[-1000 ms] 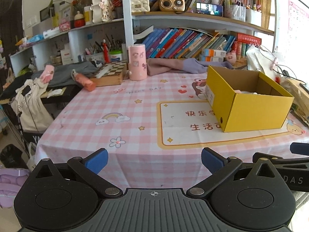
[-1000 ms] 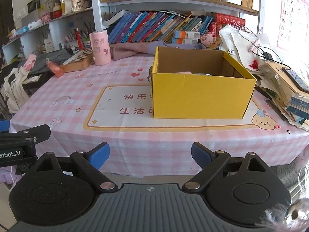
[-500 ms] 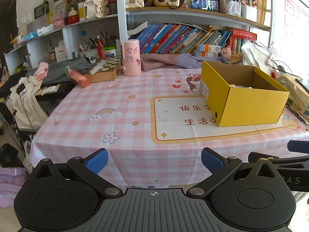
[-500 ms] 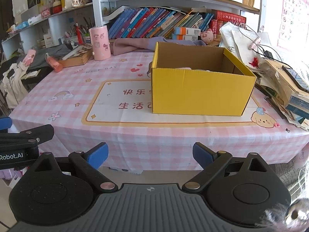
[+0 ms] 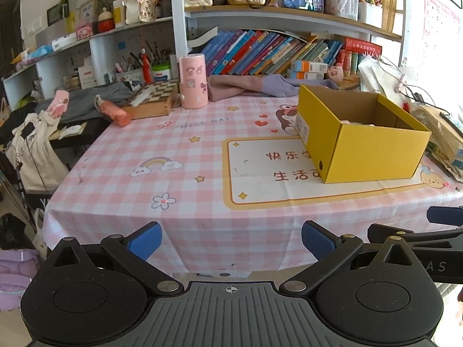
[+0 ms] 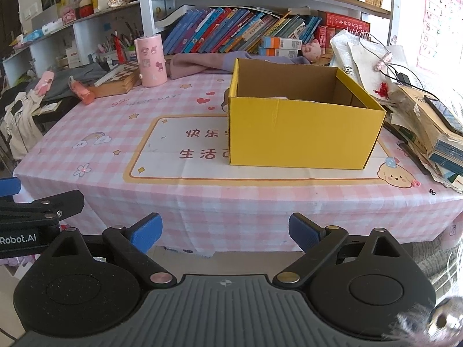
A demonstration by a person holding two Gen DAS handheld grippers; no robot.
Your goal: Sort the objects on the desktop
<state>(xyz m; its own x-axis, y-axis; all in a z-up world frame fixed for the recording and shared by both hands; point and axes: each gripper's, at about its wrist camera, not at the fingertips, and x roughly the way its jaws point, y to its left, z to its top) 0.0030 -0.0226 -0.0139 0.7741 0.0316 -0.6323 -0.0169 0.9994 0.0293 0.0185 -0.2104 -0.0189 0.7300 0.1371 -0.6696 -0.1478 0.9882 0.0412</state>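
Left wrist view: my left gripper (image 5: 231, 238) sits bottom centre, jaws spread wide, nothing between the blue pads. Right wrist view shows the same for my right gripper (image 6: 225, 231): pads far apart, empty. Both hang off the near edge of the table (image 5: 202, 219), short of the pink checked cloth.

Yellow box (image 6: 301, 133) stands open-topped right of frame centre in the right view, on the printed mat. Something pale lies inside it; I can't tell what. Near half of the cloth is bare.

Loose items are all at the far side, upper left in both views:
- pink cylinder (image 5: 193, 81), upright, just beside the checkered board (image 5: 153, 98)
- orange-pink bottle (image 5: 114, 112), lying on its side at the far left edge
- folded purple cloth (image 5: 249, 88) behind the box

My read: sorting is either mostly done or between picks. If I go on, the pink cylinder is the obvious next pick for the left gripper. Plan:
- reach over the bare cloth
- come in level, jaws either side of the cylinder mid-height, so it doesn't tip onto the board
- right gripper stays clear of the box's near wall
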